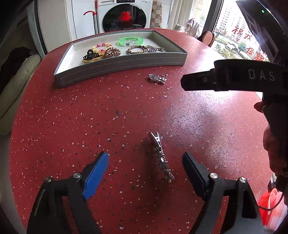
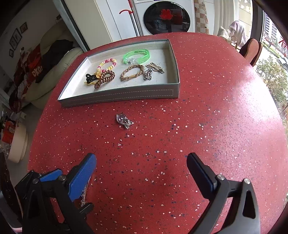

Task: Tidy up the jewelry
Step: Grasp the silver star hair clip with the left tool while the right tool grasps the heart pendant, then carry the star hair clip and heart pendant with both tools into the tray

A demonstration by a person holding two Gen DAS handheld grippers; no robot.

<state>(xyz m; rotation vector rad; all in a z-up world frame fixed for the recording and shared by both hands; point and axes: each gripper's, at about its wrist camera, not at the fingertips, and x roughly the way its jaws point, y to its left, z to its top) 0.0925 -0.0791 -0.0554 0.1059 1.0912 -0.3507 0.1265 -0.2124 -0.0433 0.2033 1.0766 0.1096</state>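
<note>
A long silver rhinestone hair clip (image 1: 161,156) lies on the red speckled table between the fingers of my open left gripper (image 1: 145,161). A small silver brooch (image 1: 157,78) lies farther off near the grey tray (image 1: 122,63); it also shows in the right wrist view (image 2: 124,121). The tray (image 2: 118,96) holds a green bangle (image 2: 136,55), a beaded bracelet (image 2: 107,65), a braided bracelet (image 2: 132,72), a brown coil hair tie (image 2: 104,77) and a black claw clip (image 2: 90,77). My right gripper (image 2: 141,162) is open and empty above bare table; it shows in the left wrist view (image 1: 198,82).
A white washing machine (image 2: 165,16) stands beyond the table's far edge. A cream sofa (image 2: 54,72) lies to the left. A window and a chair (image 2: 252,50) are at the right. A red bag (image 1: 270,203) sits low on the right.
</note>
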